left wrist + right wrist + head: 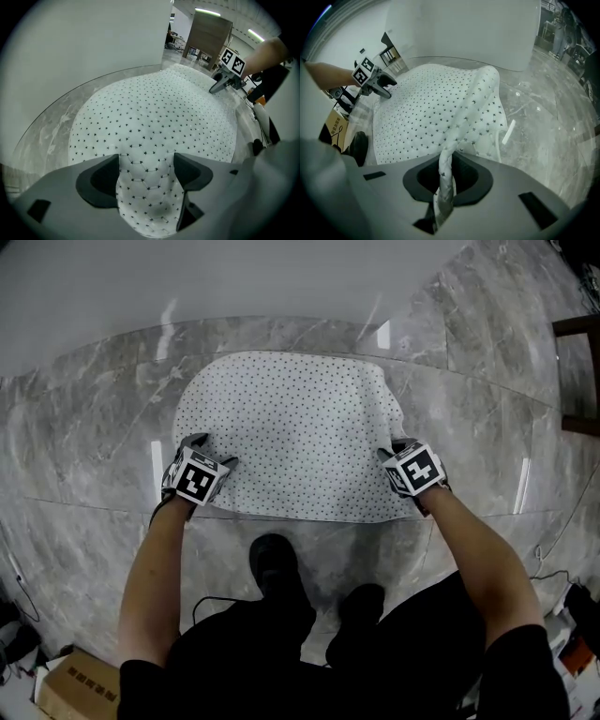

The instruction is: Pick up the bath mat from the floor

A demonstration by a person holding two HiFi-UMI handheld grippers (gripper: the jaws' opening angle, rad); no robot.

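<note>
The bath mat [300, 427] lies mostly flat on the marble floor [94, 427], just ahead of the person's shoes [274, 563]. To the right of the shoes, the right tool [446, 176] is pressed tight on a raised fold at the mat's corner. To the left of the shoes, the left tool [146, 173] stands spread, a hump of mat between its jaws but not squeezed. Lifting now would likely raise one side only: the loose left corner could slip out, leaving the mat hanging lopsided and straining the thin right-hand pinch.
</note>
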